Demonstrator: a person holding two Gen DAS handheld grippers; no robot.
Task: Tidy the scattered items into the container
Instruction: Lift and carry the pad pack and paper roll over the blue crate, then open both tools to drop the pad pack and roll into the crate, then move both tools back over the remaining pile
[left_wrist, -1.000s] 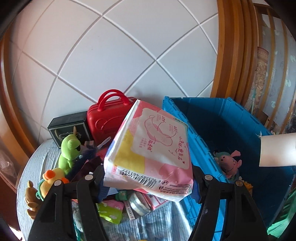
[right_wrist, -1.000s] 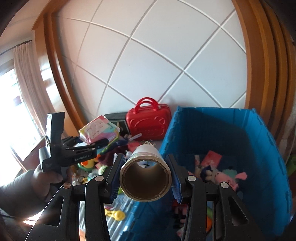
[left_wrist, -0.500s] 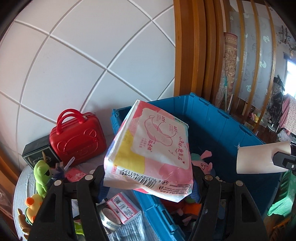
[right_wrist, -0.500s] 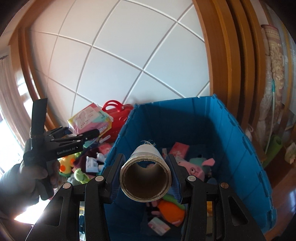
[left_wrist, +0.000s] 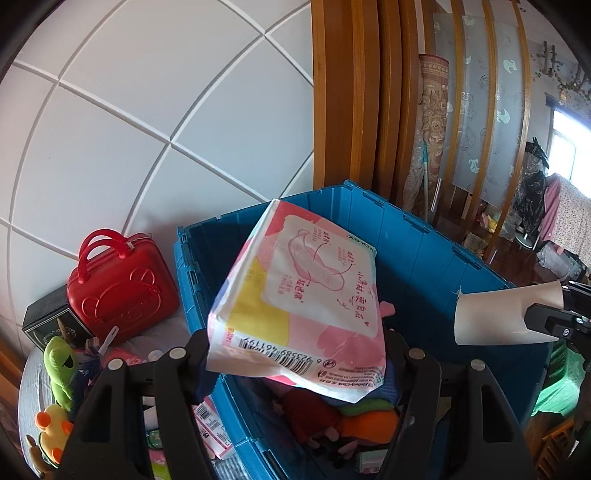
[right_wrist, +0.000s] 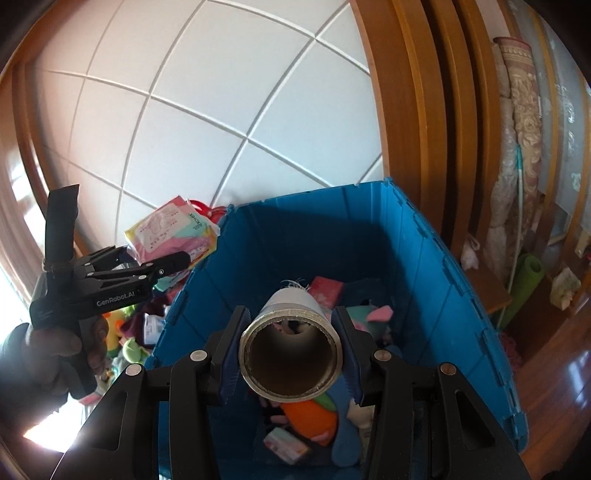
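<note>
You had the left gripper (left_wrist: 295, 354) clamped on the pad pack (left_wrist: 299, 295) and the right gripper (right_wrist: 290, 360) clamped on the cardboard tube (right_wrist: 291, 354), both over the blue crate (left_wrist: 424, 251). Risk: the pack hung near the left rim, so an early release could have tipped it outside. Tube's long axis ran along the fingers, open end toward camera; pack tilted up toward the wall
</note>
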